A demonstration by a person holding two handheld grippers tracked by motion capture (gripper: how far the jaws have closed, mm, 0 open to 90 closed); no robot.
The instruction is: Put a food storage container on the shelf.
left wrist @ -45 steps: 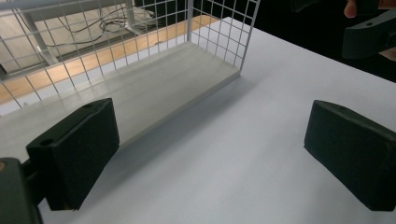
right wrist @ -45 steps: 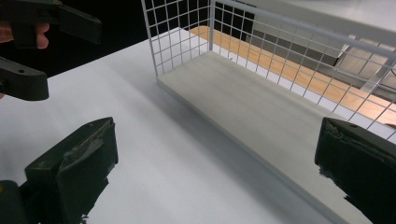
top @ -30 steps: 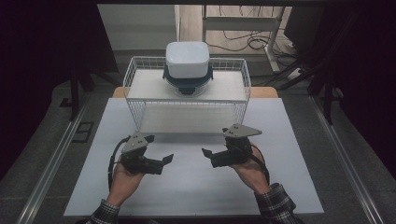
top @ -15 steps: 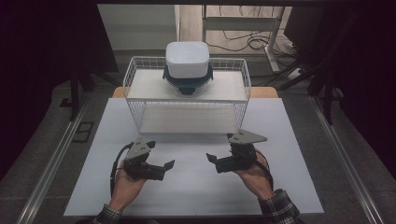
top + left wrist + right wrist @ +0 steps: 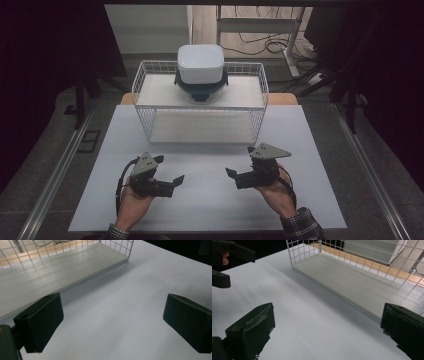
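Compared with the picture one second earlier, both grippers have drawn back toward the person's edge of the table, and the strip of bare white tabletop (image 5: 210, 165) between them and the wire rack (image 5: 200, 102) has widened. The left gripper (image 5: 170, 181) now lies low over the near left part of the top, jaws spread wide with nothing between them; in the left gripper view the left gripper (image 5: 112, 322) has only bare white surface between its two black jaws. The right gripper (image 5: 235, 176) sits opposite, on the near right, also spread wide and empty, and the right gripper view confirms this for the right gripper (image 5: 327, 332). The two face each other across an open gap and stand well apart. The rack stands at the far middle of the tabletop, its lower shelf (image 5: 362, 282) a pale slatted board resting on the surface, with its near edge meeting the white top in a straight line. On the rack's upper shelf sits a white-lidded container (image 5: 200, 67) with a dark teal base, centred and upright, well apart from both grippers. Open room lies on all sides of each gripper: bare surface forward to the rack, between the pair, and outward to the left and right edges of the white top.
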